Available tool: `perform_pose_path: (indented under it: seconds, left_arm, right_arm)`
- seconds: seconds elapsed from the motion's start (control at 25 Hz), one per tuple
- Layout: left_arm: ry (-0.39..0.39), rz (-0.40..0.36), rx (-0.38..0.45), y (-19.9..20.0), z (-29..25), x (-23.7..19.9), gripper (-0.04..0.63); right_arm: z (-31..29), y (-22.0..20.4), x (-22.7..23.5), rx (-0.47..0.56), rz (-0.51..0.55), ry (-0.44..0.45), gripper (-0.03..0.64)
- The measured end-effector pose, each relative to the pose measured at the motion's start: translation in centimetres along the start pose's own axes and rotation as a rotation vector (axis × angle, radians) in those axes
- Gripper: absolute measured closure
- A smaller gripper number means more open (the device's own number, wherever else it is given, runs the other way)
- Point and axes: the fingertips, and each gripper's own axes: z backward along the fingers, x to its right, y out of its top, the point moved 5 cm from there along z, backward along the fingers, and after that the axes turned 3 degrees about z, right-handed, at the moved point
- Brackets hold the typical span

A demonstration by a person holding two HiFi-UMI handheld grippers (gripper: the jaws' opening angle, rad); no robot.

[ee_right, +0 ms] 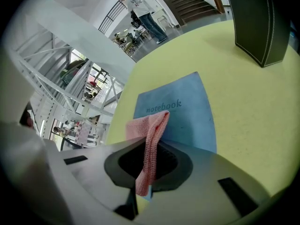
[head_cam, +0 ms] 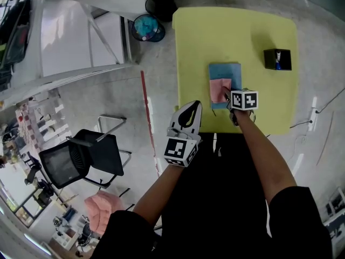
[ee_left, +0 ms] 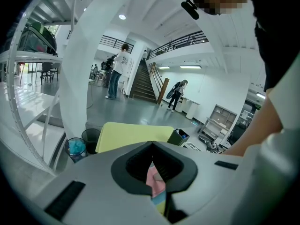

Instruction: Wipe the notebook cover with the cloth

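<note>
A blue notebook [head_cam: 226, 72] lies flat on the yellow table [head_cam: 237, 31], its cover up, printed "notebook" [ee_right: 180, 108]. A pink cloth [head_cam: 220, 89] is draped over the notebook's near half. My right gripper [head_cam: 230, 97] is at the notebook's near edge, shut on the cloth [ee_right: 150, 146], which hangs folded between its jaws. My left gripper [head_cam: 189, 109] hovers off the table's left front corner, jaws shut and holding nothing. Through a gap in its jaws, the left gripper view [ee_left: 152, 146] shows a sliver of the cloth [ee_left: 153, 177].
A black pen holder [head_cam: 277, 59] stands at the table's far right [ee_right: 257, 25]. Two bins [head_cam: 149, 27] sit on the floor beyond the table's far left corner. A black chair [head_cam: 86, 156] stands on the left. People walk in the hall far off [ee_left: 120, 69].
</note>
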Motion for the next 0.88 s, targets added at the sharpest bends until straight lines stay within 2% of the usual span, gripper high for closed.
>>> perform_pose_path:
  seconds: [0.6,0.88]
  left_arm:
    - [-0.025,-0.006,-0.022,-0.1,-1.7,2.2,0.584]
    - [-0.003,0.002,-0.031,0.2,-2.6,2.7,0.584]
  right_arm:
    - [1.9,0.0,2.7,0.005,-0.017,0.015,0.580]
    - [2.6,0.0,3.7,0.015,-0.027,0.016,0.580]
